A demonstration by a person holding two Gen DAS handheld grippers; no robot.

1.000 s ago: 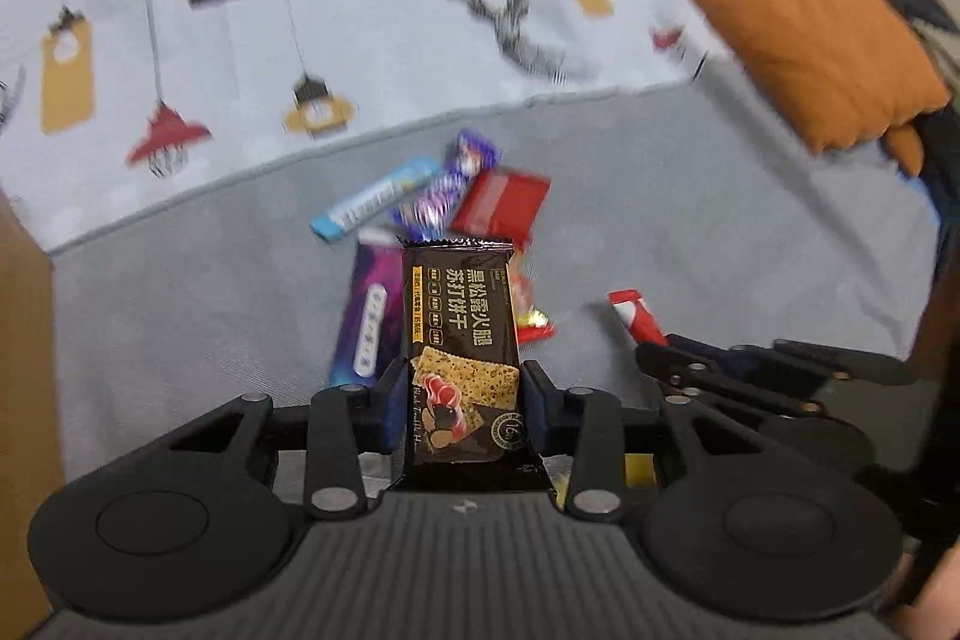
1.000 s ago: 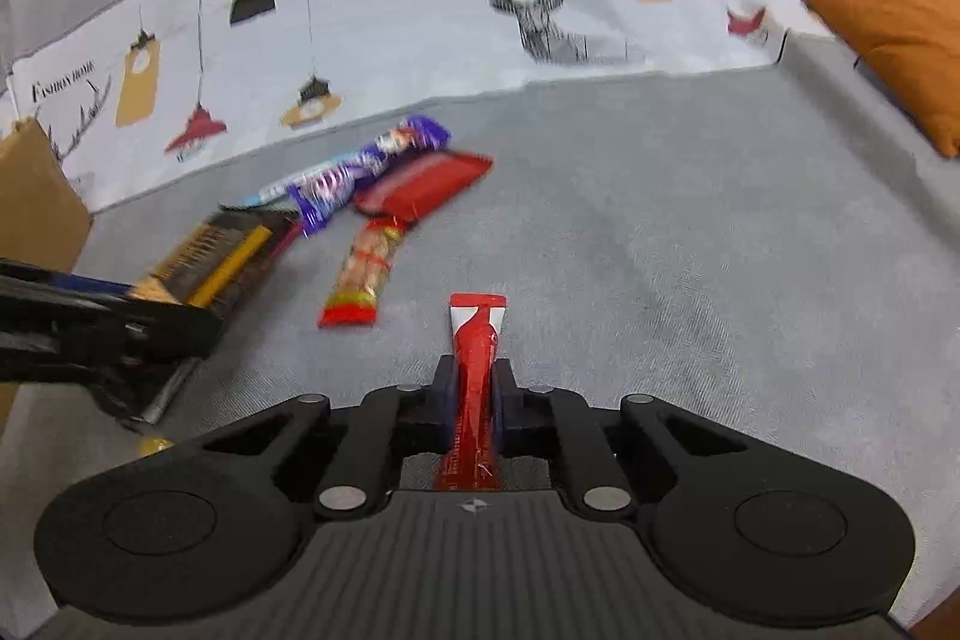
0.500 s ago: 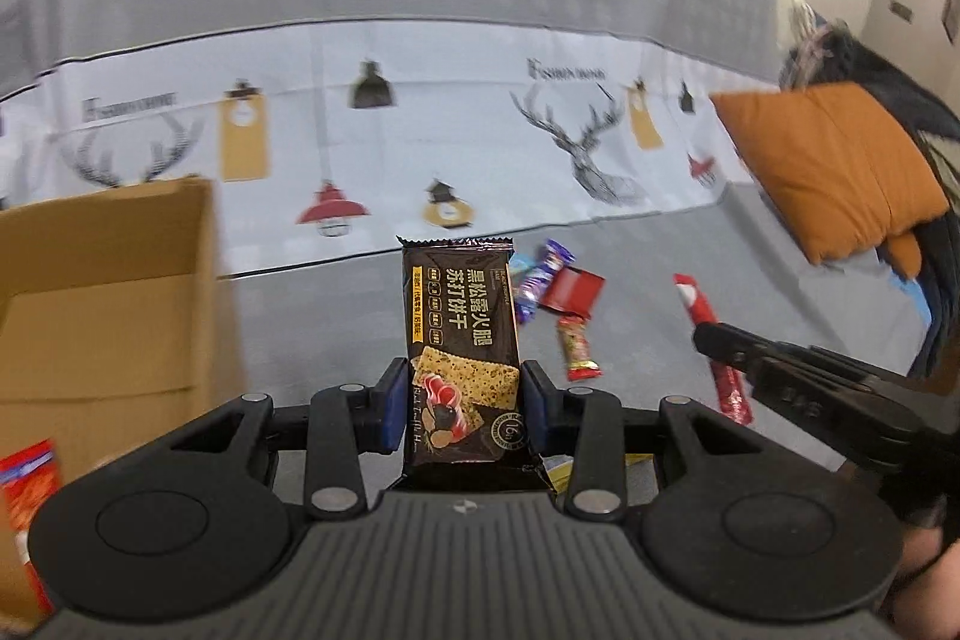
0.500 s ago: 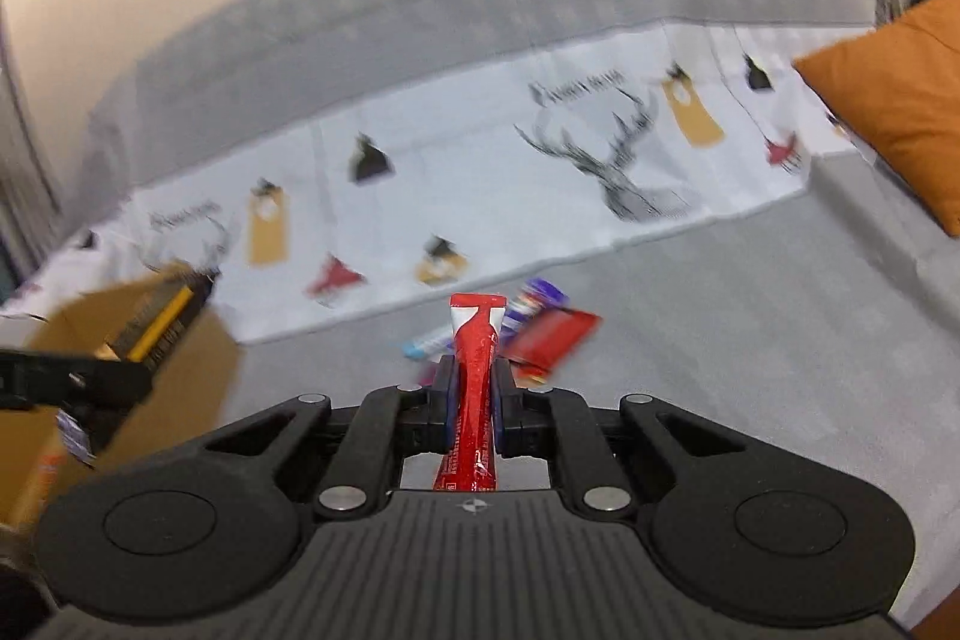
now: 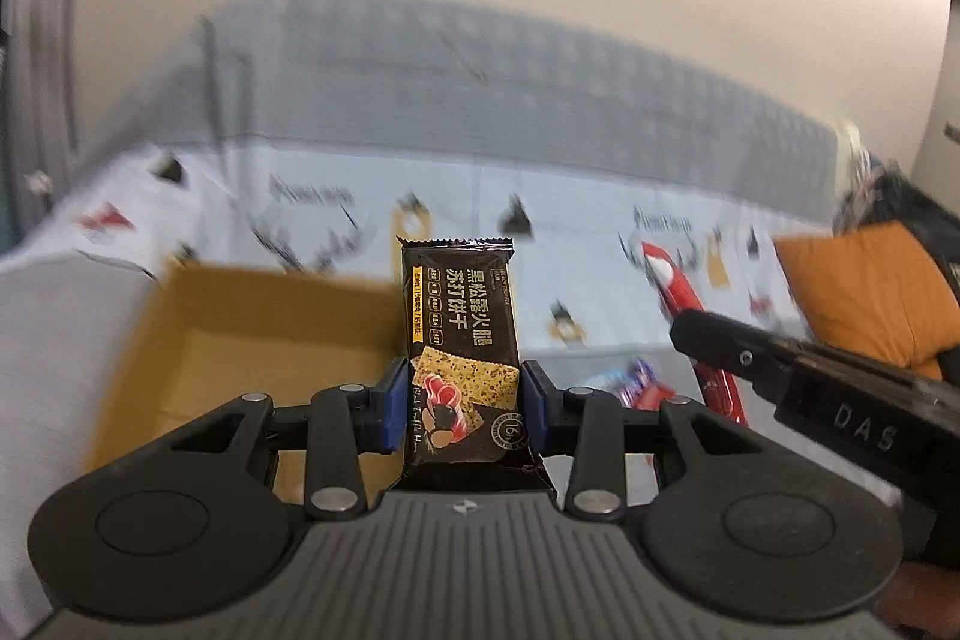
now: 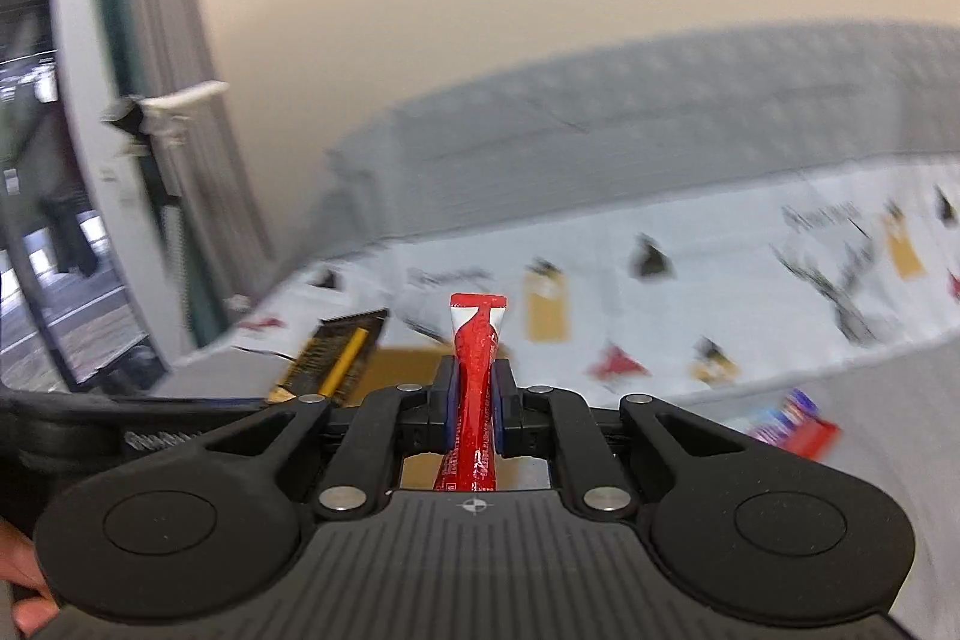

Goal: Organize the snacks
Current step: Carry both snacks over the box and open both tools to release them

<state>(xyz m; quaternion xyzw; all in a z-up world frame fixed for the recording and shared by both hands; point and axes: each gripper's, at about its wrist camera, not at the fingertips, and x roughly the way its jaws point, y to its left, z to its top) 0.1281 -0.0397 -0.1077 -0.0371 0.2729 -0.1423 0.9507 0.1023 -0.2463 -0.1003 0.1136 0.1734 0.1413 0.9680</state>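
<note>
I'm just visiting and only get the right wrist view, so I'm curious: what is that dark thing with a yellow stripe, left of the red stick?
Observer: A dark cracker pack, clamped upright in the left gripper; its front pictures crackers.
Visitor: And the brown patch behind the red stick?
Observer: A cardboard box with its top open, just left of that pack.
Visitor: Anything off to the right that I miss?
Observer: An orange cushion at the far right.
</note>
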